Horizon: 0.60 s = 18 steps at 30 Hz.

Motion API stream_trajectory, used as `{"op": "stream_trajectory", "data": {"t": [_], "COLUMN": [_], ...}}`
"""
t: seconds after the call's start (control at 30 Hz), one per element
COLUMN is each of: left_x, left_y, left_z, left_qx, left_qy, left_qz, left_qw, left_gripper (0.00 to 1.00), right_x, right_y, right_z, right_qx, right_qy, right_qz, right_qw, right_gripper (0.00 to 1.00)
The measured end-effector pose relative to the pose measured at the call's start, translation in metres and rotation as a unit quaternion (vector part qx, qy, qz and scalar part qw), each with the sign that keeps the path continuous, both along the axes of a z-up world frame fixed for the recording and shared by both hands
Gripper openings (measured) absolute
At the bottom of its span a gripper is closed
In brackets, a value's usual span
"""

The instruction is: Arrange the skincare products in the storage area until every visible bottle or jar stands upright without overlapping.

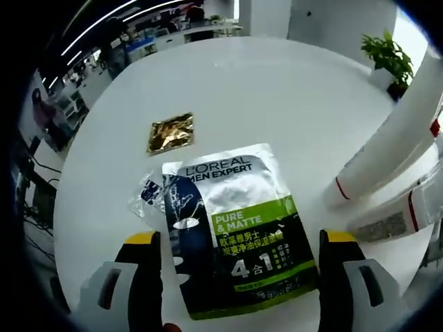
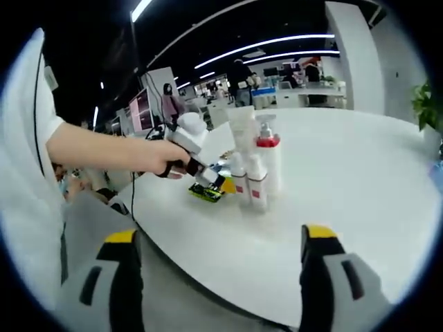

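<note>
Left gripper view: the left gripper (image 1: 239,266) stands released, jaws wide on either side of one L'Oréal sachet (image 1: 235,225) lying flat on the white table (image 1: 277,90). Beyond the sachet lies one gold packet (image 1: 170,132); one clear wrapper (image 1: 149,194) is half hidden under it.

Right gripper view: the right gripper (image 2: 218,266) is released and empty. About four white bottles (image 2: 257,169) stand upright in a cluster, overlapping and hard to count.

Open-plan office w/ dark ceiling & long strip lights (image 2: 277,45). Rows of desks (image 2: 304,93) w/ monitors (image 2: 142,109), ppl standing about, potted plant (image 1: 387,59) by a big round white table (image 1: 277,90).
</note>
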<state>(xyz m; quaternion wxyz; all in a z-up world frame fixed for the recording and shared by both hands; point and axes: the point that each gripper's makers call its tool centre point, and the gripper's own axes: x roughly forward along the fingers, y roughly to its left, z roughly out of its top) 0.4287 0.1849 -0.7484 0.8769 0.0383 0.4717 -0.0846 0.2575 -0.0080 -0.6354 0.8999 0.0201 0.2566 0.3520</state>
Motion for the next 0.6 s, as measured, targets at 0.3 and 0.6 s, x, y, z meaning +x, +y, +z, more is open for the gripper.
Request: {"op": "stream_trajectory", "data": {"t": [0.3,0.6], "left_x": [-0.0009,-0.0007], "left_y": [0.0051,0.0073], "left_z": [0.0045,0.0052], "left_qx": [-0.008,-0.021], "left_qy": [-0.016,-0.038], "left_qz": [0.017,0.009], "left_qw": [0.9997,0.999], "left_gripper": [0.59,0.41], "right_x": [-0.0001,-0.0004], "right_y": [0.0,0.0004], "right_z": [-0.0005,-0.001], "right_qx": [-0.003,-0.007], "right_qy": [-0.001,-0.001], "right_qz": [0.001,0.004], "right_qw": [1.0,1.0], "right_gripper": [0.96,0.95]}}
